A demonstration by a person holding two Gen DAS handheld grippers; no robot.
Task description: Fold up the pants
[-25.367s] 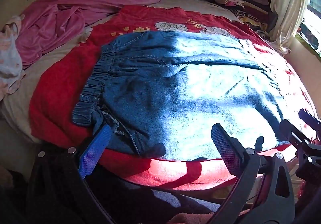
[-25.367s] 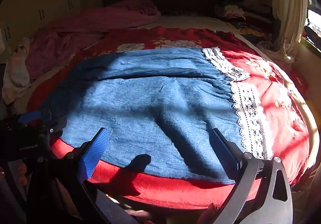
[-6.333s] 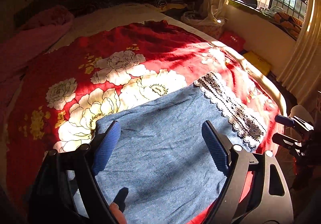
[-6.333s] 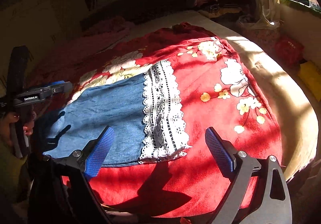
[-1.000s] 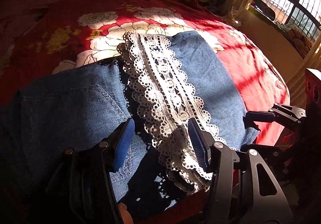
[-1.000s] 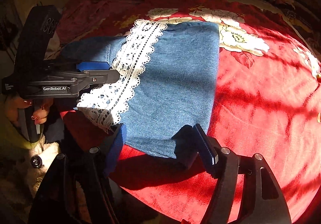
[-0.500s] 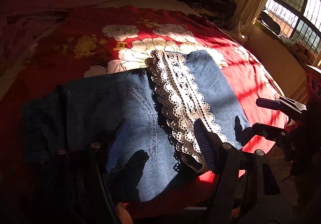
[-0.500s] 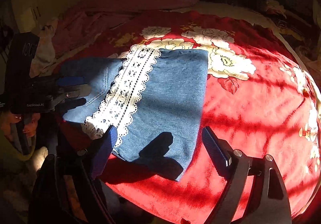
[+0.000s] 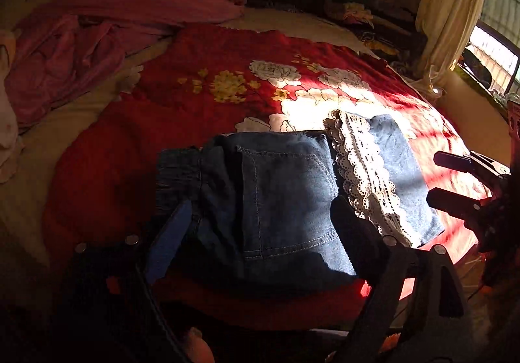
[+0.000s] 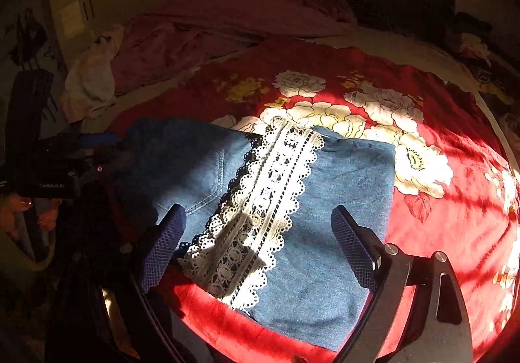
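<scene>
The blue denim pants lie folded near the front edge of the bed, with the white lace hem laid across the back-pocket part. They also show in the right wrist view, with the lace hem running down the middle. My left gripper is open and empty, held above the waistband side. My right gripper is open and empty, held above the lace hem. The right gripper's fingers show at the right in the left wrist view.
A red floral blanket covers the bed. Pink bedding is heaped at the back left. Piled clothes and a curtain stand at the back right by the window. A wardrobe stands at the left.
Both grippers have let go of the folded-over leg end and pulled back from the pants. The lace hem now rests on the pocket part.
</scene>
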